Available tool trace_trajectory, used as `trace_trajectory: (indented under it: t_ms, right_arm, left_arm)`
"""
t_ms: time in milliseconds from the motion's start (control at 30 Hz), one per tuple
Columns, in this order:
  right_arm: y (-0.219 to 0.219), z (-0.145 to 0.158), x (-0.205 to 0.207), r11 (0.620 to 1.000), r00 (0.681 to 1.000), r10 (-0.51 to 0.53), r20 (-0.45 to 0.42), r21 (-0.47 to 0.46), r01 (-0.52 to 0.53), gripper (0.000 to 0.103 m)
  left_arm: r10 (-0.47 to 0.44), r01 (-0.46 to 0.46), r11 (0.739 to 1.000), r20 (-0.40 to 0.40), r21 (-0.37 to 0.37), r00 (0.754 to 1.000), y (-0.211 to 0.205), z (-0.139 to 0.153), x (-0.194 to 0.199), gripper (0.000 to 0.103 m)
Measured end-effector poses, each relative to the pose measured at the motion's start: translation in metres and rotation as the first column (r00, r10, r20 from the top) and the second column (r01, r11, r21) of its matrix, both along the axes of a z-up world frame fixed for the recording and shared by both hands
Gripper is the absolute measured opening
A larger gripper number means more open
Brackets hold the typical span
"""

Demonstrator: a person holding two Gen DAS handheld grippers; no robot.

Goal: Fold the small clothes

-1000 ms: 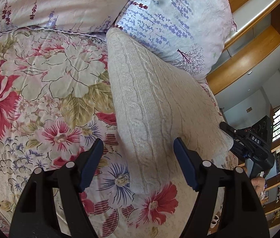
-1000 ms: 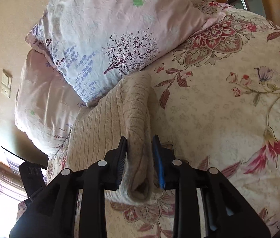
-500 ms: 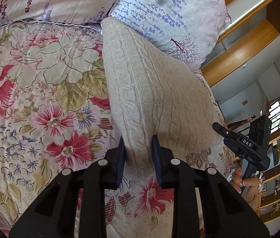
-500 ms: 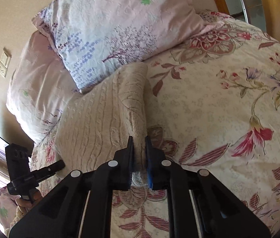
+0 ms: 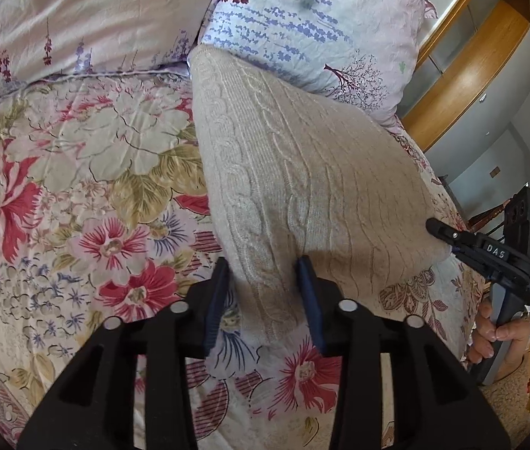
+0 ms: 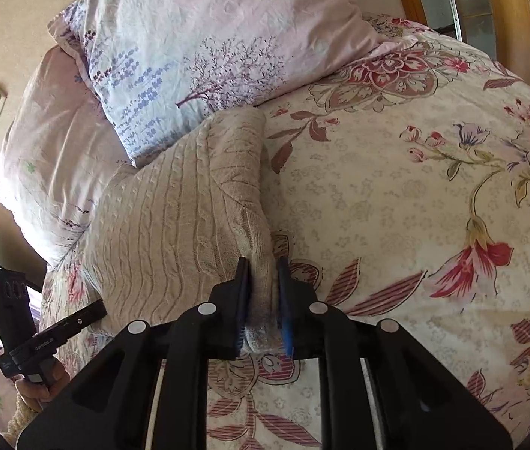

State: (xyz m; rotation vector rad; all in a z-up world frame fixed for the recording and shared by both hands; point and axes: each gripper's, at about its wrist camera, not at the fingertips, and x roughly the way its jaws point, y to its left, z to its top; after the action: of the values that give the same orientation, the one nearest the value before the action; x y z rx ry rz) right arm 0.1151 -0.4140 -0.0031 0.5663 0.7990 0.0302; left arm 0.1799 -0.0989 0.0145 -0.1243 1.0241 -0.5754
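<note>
Both tools have changed their hold over the last second: the left tool [image 5: 265,300], wide apart a second ago, pinched the near-left corner of the cream cable-knit sweater [image 5: 302,172] and is now opening, its pads just clear of the knit that sits between them. The right tool [image 6: 263,303] squeezed the near-right corner tight and is easing open too, though its pads are pressing the bunched fabric from both sides.

That sweater lies on the floral bedspread [image 5: 77,187], its far end against the lavender-print pillow [image 6: 189,37].

To fold well, I judge both corners should be gripped evenly, then lifted together and carried toward the pillow end so the edges meet squarely; the left corner likely needs re-clamping first, or the fold will skew.

Count: one sweater, two tools, two pillows, the second being the pale pink pillow [image 6: 39,150], and one bedspread.
</note>
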Motion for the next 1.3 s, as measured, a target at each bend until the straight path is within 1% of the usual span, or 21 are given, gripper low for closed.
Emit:
trace_trajectory:
  t_ms: [33,67,100,200,267,333,400,433,467,533,633,700,767,833,933,1000,1033,1067,1100,1167,1300]
  right_arm:
    - [-0.002,0.006,-0.001,1.000,1.000,-0.007,0.016,0.016,0.007,0.031]
    - [-0.006,0.013,-0.001,0.999,0.999,-0.022,0.037,0.030,0.021,0.041]
    - [-0.010,0.018,0.001,0.998,0.998,-0.036,0.053,0.046,0.033,0.043]
    - [-0.018,0.026,0.021,0.993,0.997,-0.046,0.060,0.110,0.040,0.043]
    - [-0.020,0.026,0.041,0.992,0.997,-0.055,0.047,0.116,0.049,0.043]
    - [-0.019,0.022,0.061,0.989,0.998,-0.052,0.019,0.140,0.049,0.043]
    - [-0.018,0.016,0.082,0.985,0.999,-0.032,-0.017,0.171,0.035,0.042]
    - [-0.016,0.014,0.089,0.985,0.999,-0.026,-0.027,0.170,0.031,0.031]
    - [-0.013,0.014,0.094,0.989,0.999,-0.025,-0.026,0.147,0.028,0.011]
    - [-0.008,0.019,0.095,0.996,1.000,-0.026,0.003,0.081,0.026,0.010]
    - [-0.013,0.024,0.089,0.996,0.997,-0.065,0.040,0.057,0.062,0.009]
    - [-0.019,0.017,0.090,0.994,0.996,-0.093,0.011,0.053,0.092,0.009]
    - [-0.022,0.003,0.094,0.993,0.993,-0.110,-0.049,0.039,0.112,0.008]
    - [-0.020,-0.011,0.097,0.993,0.990,-0.108,-0.088,0.041,0.112,0.009]
    - [-0.018,-0.006,0.096,0.994,0.992,-0.099,-0.081,0.033,0.102,0.010]
    - [-0.024,0.001,0.091,0.990,0.993,-0.100,-0.065,0.091,0.106,0.020]
    - [-0.029,0.004,0.088,0.986,0.993,-0.103,-0.062,0.128,0.110,0.040]
    - [-0.033,0.005,0.084,0.981,0.992,-0.104,-0.064,0.160,0.113,0.066]
    - [-0.037,0.005,0.080,0.975,0.992,-0.107,-0.060,0.188,0.117,0.073]
    - [-0.042,0.006,0.074,0.970,0.995,-0.096,-0.038,0.221,0.103,0.076]
    - [-0.046,-0.002,0.071,0.965,0.995,-0.074,-0.067,0.249,0.088,0.076]
  left_arm:
    - [0.004,-0.004,1.000,0.020,-0.001,1.000,0.002,0.005,-0.001,0.055]
    - [0.012,-0.012,1.000,0.038,-0.008,0.999,0.005,0.010,-0.002,0.065]
    - [0.024,-0.023,1.000,0.056,-0.014,0.998,0.006,0.015,-0.001,0.072]
    - [0.058,-0.058,0.998,0.088,-0.001,0.994,0.006,0.026,0.007,0.077]
    - [0.070,-0.073,0.997,0.095,0.028,0.993,0.000,0.026,0.016,0.078]
    - [0.080,-0.085,0.994,0.085,0.062,0.993,-0.006,0.023,0.023,0.078]
    - [0.085,-0.090,0.993,0.067,0.076,0.994,-0.009,0.016,0.028,0.078]
    - [0.090,-0.094,0.993,0.059,0.076,0.994,-0.010,0.014,0.029,0.079]
    - [0.092,-0.095,0.993,0.053,0.070,0.994,-0.011,0.013,0.031,0.079]
    - [0.091,-0.095,0.993,0.052,0.065,0.994,-0.012,0.011,0.032,0.079]
    - [0.082,-0.085,0.994,0.059,0.066,0.995,-0.014,0.011,0.033,0.080]
    - [0.076,-0.081,0.994,0.066,0.071,0.995,-0.017,0.010,0.033,0.080]
    - [0.070,-0.076,0.994,0.077,0.075,0.995,-0.020,0.010,0.032,0.081]
    - [0.065,-0.073,0.994,0.087,0.083,0.994,-0.023,0.009,0.032,0.081]
    - [0.065,-0.073,0.993,0.092,0.092,0.994,-0.026,0.009,0.032,0.083]
    - [0.067,-0.075,0.993,0.093,0.089,0.993,-0.026,0.010,0.032,0.085]
    - [0.069,-0.078,0.993,0.095,0.089,0.993,-0.026,0.011,0.034,0.086]
    - [0.073,-0.082,0.993,0.098,0.089,0.993,-0.027,0.011,0.036,0.088]
    - [0.076,-0.085,0.993,0.098,0.085,0.992,-0.026,0.011,0.037,0.089]
    - [0.084,-0.090,0.994,0.088,0.065,0.993,-0.025,0.013,0.040,0.089]
    - [0.093,-0.095,0.995,0.057,0.035,0.994,-0.027,0.012,0.049,0.091]
